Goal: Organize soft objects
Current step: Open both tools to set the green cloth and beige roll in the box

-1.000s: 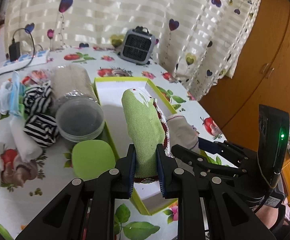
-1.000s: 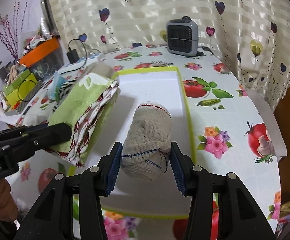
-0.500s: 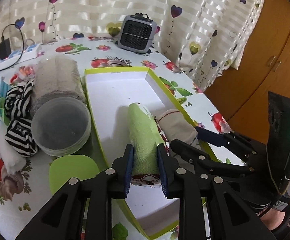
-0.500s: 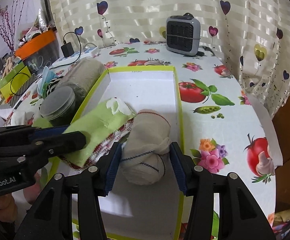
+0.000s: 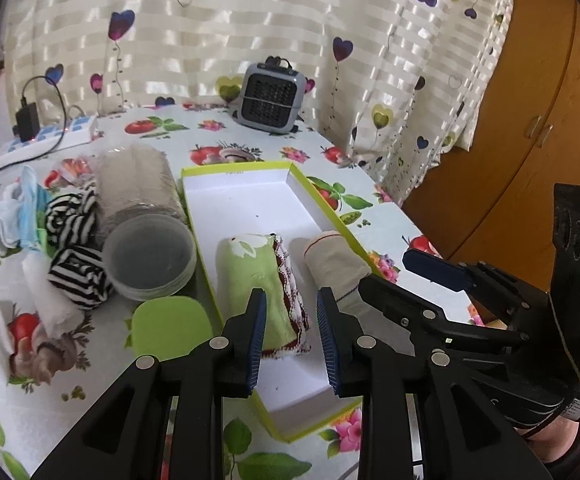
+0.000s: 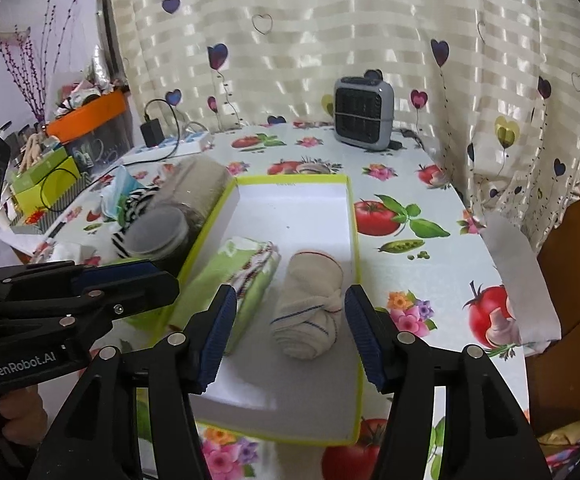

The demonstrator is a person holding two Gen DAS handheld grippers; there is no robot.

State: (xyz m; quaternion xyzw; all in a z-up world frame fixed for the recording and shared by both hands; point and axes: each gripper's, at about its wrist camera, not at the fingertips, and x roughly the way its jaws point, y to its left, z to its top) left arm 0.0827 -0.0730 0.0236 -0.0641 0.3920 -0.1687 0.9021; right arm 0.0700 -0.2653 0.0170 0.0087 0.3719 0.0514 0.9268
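Honestly, the worry now is snagging: the green cloth roll (image 5: 264, 280) and the beige rolled sock (image 6: 310, 304) lie side by side in the lower half of the white box (image 5: 250, 200), and both pairs of jaws hang right over them. If I lift off crooked, a blue pad could catch the crimson trim or a loose fold and drag a roll out of line, or unroll it. My left gripper (image 5: 292, 334), at the bottom centre of its view, is partly spread and opening; the cloth roll sits between the jaws with a gap on its right side, so I judge it released. My right gripper (image 6: 290, 334) is at its widest, opening too, with the sock lying free between the jaws, touching neither. Striped socks (image 5: 78, 276) and a clear jar (image 5: 146, 232) wait at centre left on the bench (image 5: 210, 132).
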